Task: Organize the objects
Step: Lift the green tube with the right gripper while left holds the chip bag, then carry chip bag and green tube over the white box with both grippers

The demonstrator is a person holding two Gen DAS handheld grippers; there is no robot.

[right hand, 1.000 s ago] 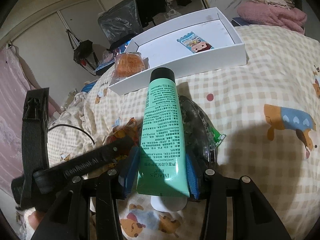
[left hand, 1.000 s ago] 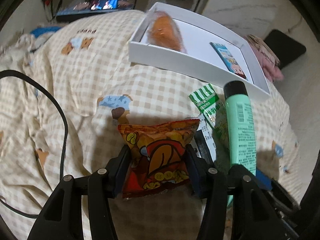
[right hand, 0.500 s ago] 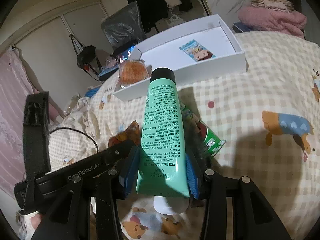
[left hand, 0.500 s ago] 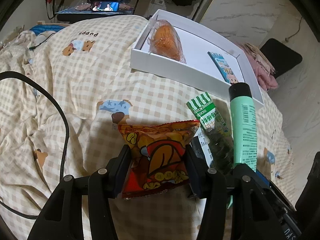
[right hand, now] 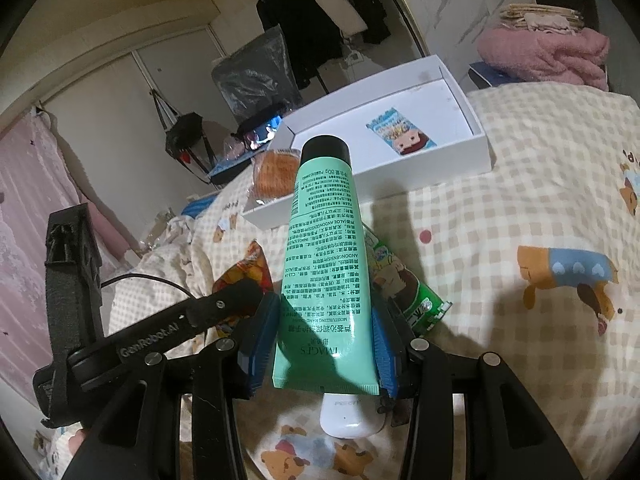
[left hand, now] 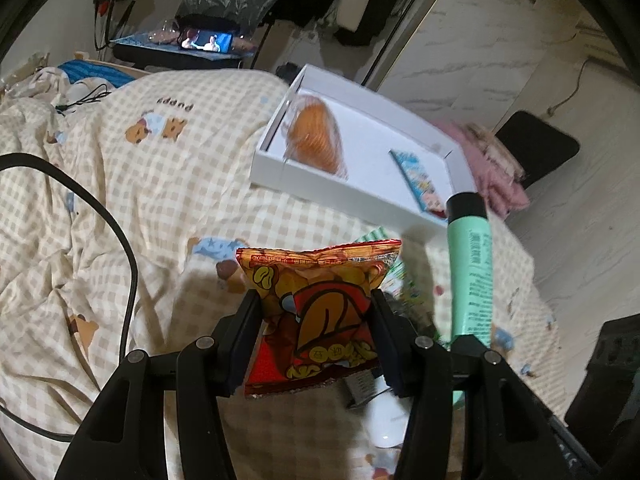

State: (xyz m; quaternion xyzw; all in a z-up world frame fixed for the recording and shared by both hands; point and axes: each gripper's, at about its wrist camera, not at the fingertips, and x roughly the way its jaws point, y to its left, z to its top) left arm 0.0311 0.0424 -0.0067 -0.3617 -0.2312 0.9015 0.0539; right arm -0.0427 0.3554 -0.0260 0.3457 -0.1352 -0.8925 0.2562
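My left gripper is shut on a red and orange snack bag, held up above the checked bedspread. My right gripper is shut on a green hand-cream tube with a black cap; the tube also shows at the right of the left wrist view. Beyond both lies a white box. It holds a wrapped orange bun at one end and a small blue snack packet. A green snack pack lies on the bed under the tube.
A white oblong object lies on the bed below the right gripper. A black cable curves over the bedspread at the left. Pink folded cloth sits past the box. A lit screen stands beyond the bed.
Both grippers have lifted slightly with their loads and tilted up, so the box sits lower in view. The green snack pack now lies partly hidden behind the snack bag.
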